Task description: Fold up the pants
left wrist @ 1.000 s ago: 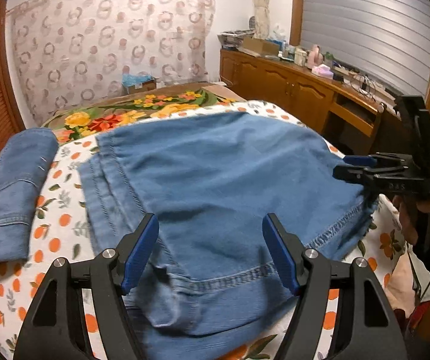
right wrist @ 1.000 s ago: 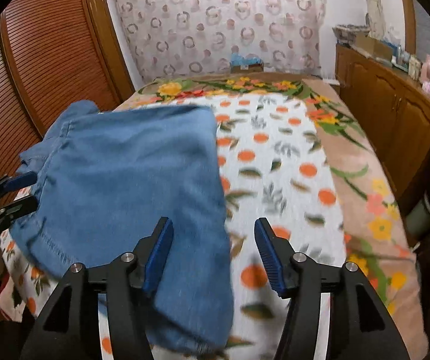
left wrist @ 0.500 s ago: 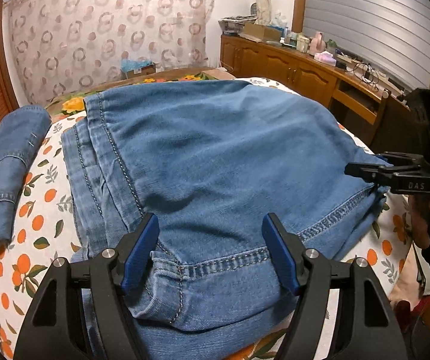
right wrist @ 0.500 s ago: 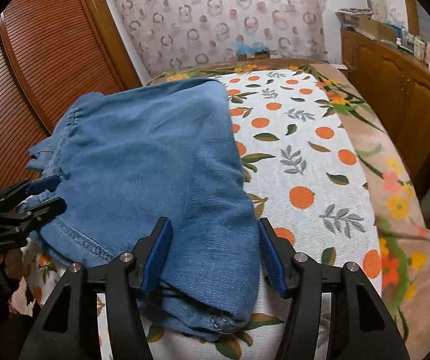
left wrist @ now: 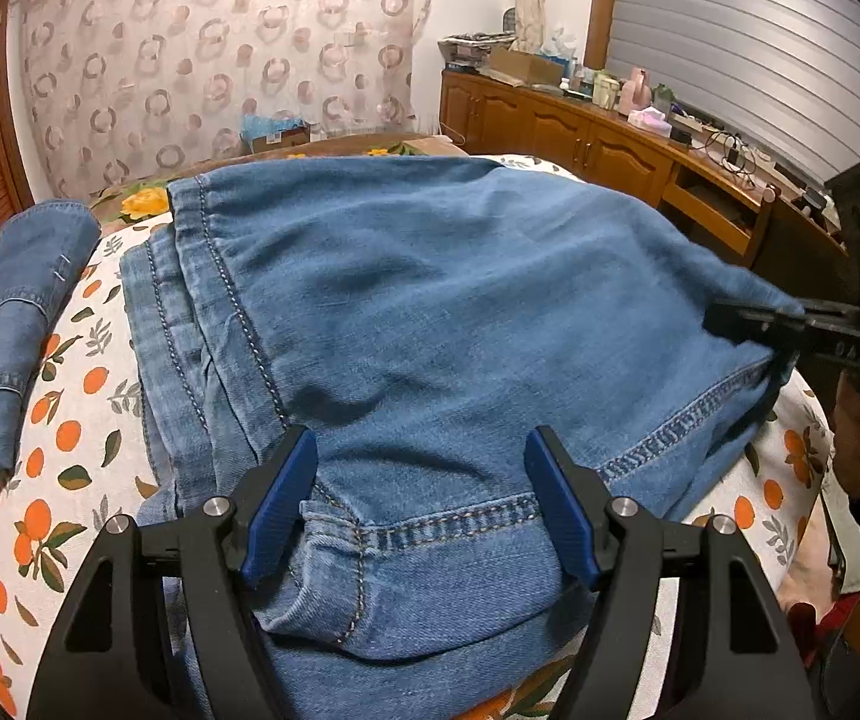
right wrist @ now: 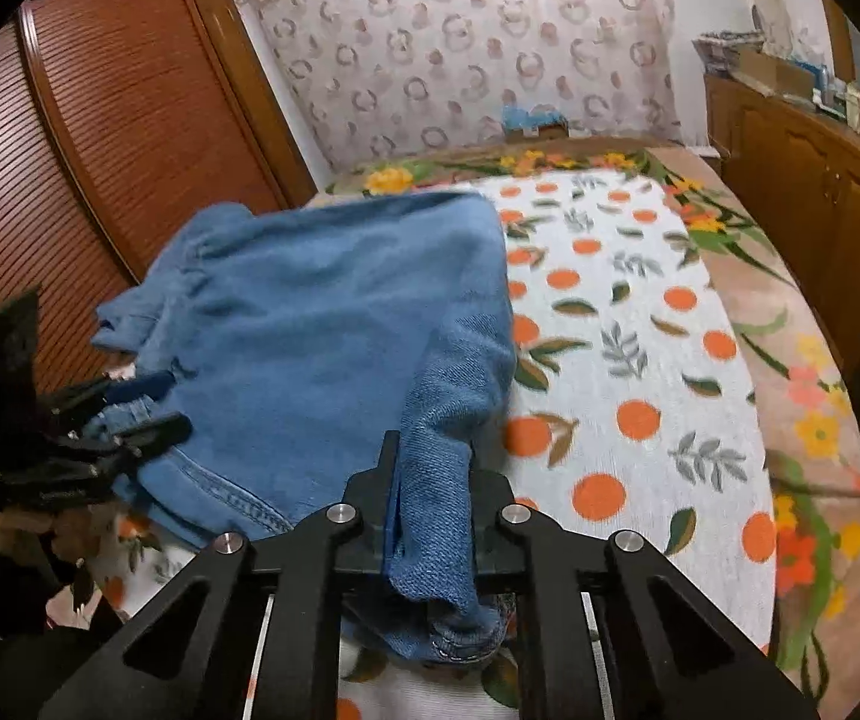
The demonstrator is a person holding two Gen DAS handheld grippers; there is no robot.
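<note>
The blue denim pants (left wrist: 430, 324) lie folded in layers on the bed (right wrist: 622, 372), stitched hem nearest. The right gripper (right wrist: 430, 516), angled down, has just closed its jaws on a bunched corner. The left gripper (left wrist: 420, 498) hovers wide open over the hem

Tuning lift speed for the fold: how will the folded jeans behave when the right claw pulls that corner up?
The jeans will likely drape and sag: the denim already bunches limply in the right claw, which has just closed on it. Stacked layers look fairly heavy, so expect drag. The unpinched far layers may slide apart.
</note>
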